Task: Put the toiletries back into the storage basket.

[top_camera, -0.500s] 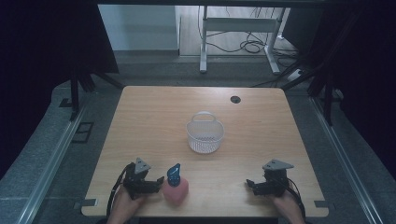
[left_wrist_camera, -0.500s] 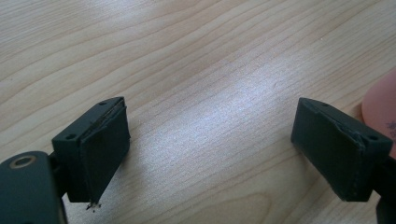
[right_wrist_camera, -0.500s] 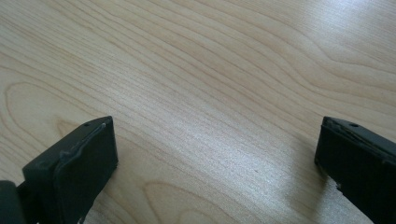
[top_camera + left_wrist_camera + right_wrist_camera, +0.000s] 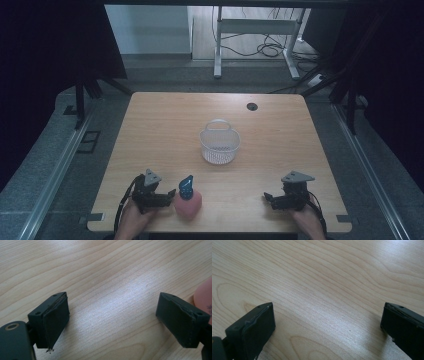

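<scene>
Left gripper (image 4: 169, 196): near the table's near-left edge, held low over the wood; jaws spread wide apart with bare wood between them, clamped on nothing.
Left gripper, own view (image 4: 112, 322): the right-hand jaw sits just beside a pink curved edge; contact cannot be judged.
Pink object (image 4: 188, 205): rounded, rose-coloured, resting on the table just right of the left gripper's tips; its lower edge lies close to the table's front edge. In the left gripper view (image 4: 203, 297) only a sliver shows, cut off by the frame; faint dark marks on it are unreadable.
Blue piece (image 4: 186, 187): small, pointed, upright on top of the pink object; its shape is too small to make out.
Right gripper (image 4: 270, 199): near the near-right edge, well apart from the pink object; jaws wide open over bare wood (image 4: 328, 327), holding nothing.
Basket (image 4: 219, 145): white, perforated, with handle raised, mid-table; its inside is hard to see.
Table (image 4: 165, 130): light wood grain.
Hands: only partly in frame at the bottom edge.
Cable hole (image 4: 251, 106): dark disc near the far edge.
</scene>
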